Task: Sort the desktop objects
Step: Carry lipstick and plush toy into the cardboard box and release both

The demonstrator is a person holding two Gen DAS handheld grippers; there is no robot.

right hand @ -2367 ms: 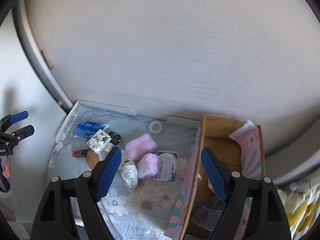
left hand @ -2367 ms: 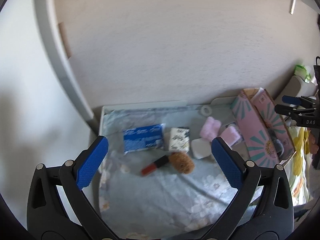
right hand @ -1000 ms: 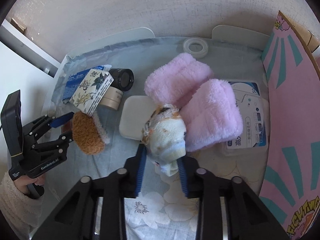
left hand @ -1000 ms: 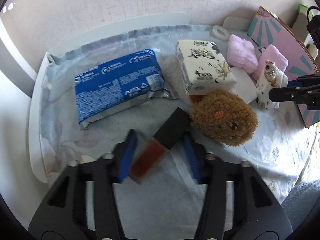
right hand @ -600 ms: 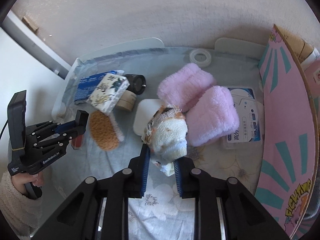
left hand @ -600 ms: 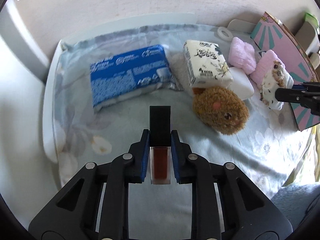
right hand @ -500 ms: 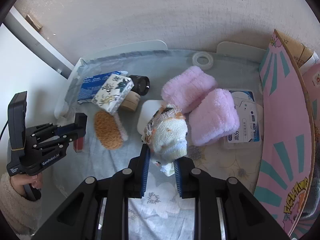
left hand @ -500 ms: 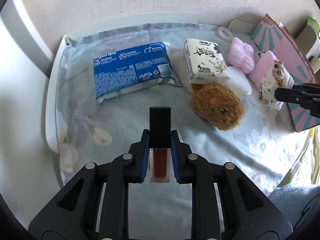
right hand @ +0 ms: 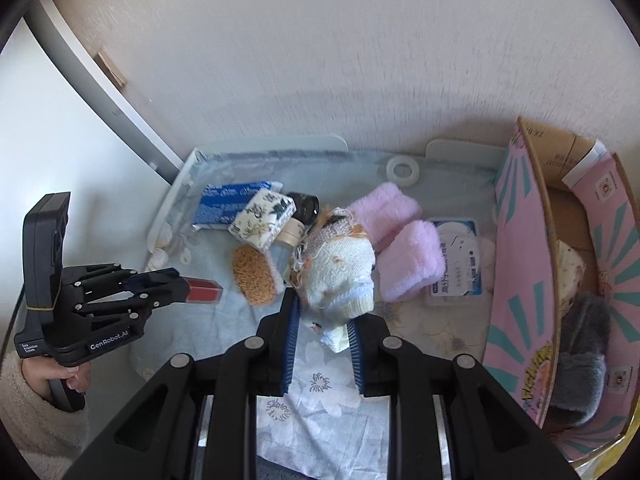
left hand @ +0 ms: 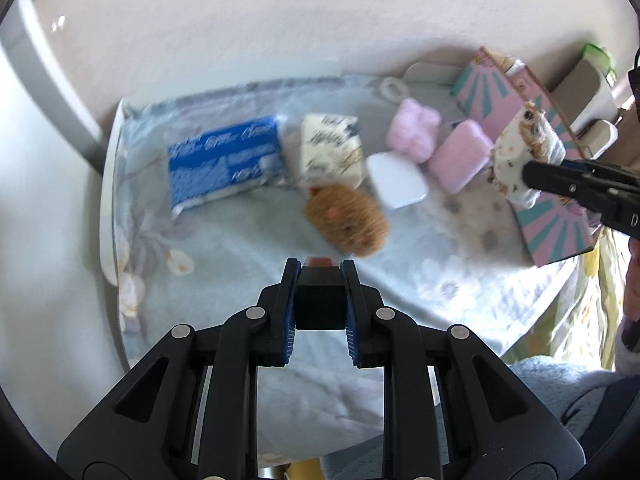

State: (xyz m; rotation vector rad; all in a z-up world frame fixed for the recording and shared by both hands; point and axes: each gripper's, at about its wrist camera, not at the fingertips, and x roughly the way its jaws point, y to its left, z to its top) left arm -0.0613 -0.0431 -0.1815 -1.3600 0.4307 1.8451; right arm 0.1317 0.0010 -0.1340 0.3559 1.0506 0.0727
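My left gripper (left hand: 320, 300) clamps a lip-gloss tube (right hand: 204, 290); my right gripper (right hand: 323, 330) grips a knitted sock (right hand: 340, 272) (brown plush (left hand: 346, 222) mid-frame, pink box (right hand: 520, 280) at right).

right gripper (right hand: 322, 320) clamping knitted toy (right hand: 340, 272), left gripper (right hand: 182, 286) gripping lip gloss (right hand: 204, 290)

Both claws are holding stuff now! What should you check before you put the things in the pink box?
1. Left claw shut on the lip gloss: ok.
2. Right claw shut on the knitted toy: ok.
3. Both things lifted off the flowery cloth: ok.
4. Pink box open on top: ok.
5. Room left in the box: cannot tell, a grey furry thing already lies inside.
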